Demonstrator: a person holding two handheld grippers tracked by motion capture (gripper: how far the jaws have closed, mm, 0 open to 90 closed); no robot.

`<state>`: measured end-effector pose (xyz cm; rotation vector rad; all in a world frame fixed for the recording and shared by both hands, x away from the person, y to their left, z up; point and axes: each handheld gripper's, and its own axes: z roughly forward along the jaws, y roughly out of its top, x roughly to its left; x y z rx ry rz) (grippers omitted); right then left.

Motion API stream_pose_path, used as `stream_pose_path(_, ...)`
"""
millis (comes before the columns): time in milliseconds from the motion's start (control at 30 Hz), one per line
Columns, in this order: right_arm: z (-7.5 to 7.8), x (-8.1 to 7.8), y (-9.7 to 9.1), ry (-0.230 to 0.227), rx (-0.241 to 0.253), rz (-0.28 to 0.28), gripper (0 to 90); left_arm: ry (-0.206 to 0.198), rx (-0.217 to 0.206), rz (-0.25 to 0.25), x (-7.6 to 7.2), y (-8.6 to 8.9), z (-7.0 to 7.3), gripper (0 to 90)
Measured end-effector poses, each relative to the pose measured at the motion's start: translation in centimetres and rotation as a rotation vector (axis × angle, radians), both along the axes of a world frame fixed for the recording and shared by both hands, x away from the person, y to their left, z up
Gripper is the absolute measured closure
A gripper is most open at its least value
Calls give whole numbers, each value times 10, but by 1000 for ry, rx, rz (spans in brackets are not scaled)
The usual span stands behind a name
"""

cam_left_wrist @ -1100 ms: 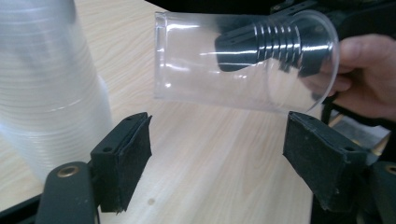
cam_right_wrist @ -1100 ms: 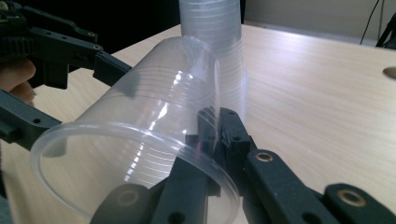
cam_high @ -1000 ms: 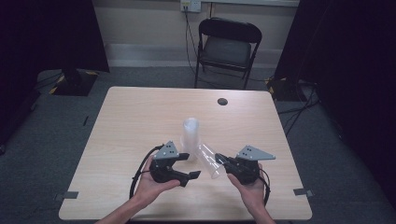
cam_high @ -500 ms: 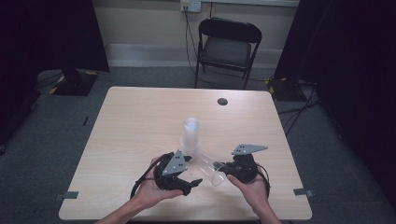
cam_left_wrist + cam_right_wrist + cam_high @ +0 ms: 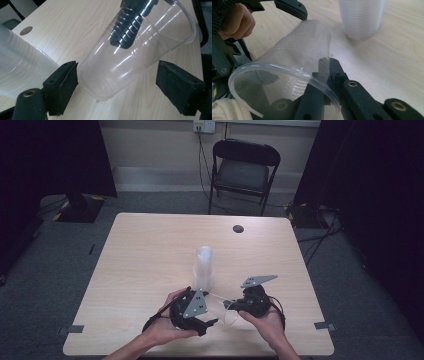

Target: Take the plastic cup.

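Note:
A single clear plastic cup (image 5: pixel 130 60) hangs tilted just above the table, mouth toward my right hand. My right gripper (image 5: pixel 324 72) is shut on its wall at the rim, one jaw inside (image 5: pixel 127 27) and one outside. My left gripper (image 5: pixel 120 82) is open, its two pads (image 5: pixel 62 82) standing either side of the cup's base; the left pad is at the base's edge, the right pad well apart. In the high view the cup (image 5: pixel 229 314) sits between the left gripper (image 5: pixel 210 322) and the right gripper (image 5: pixel 233 305). An upside-down stack of clear cups (image 5: pixel 204 268) stands just behind.
The light wooden table (image 5: pixel 150 250) has a dark round cable hole (image 5: pixel 238 228) at its far right. A black folding chair (image 5: pixel 242 172) stands beyond the far edge. Both hands are close to the table's front edge.
Both grippers have drawn slightly toward the front edge with the cup. The left gripper has rolled over and closed in around the cup's base.

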<state>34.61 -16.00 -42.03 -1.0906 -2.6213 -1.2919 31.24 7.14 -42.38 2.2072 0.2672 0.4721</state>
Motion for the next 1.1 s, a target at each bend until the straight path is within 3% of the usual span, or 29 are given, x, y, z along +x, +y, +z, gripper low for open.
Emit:
stream_pose_path(167,-4,2,4,37,-9,17,897,-54,50,-35,-6,-6,-5,173)
stream_pose_path(333,-6,3,10,51,-9,26,895,-70,57,-53,-10,-10,-8,197)
stream_pose_path(567,-11,4,20,81,-10,36,892,-60,31,-48,-15,-16,-14,206)
stream_pose_path(600,-12,5,21,87,-8,37,892,-71,45,-57,-14,-15,-13,210)
stream_pose_path(633,-13,6,23,101,-11,39,892,-56,25,-72,-15,-15,-12,196)
stream_pose_path(867,-15,7,29,130,0,31,890,-46,19,-71,-14,-14,-13,198)
stream_pose_path(967,-16,8,30,147,2,15,885,-82,59,-76,-16,-17,-14,209)
stream_pose_path(1100,-20,9,34,164,-15,6,885,-86,71,-67,-17,-19,-18,226)
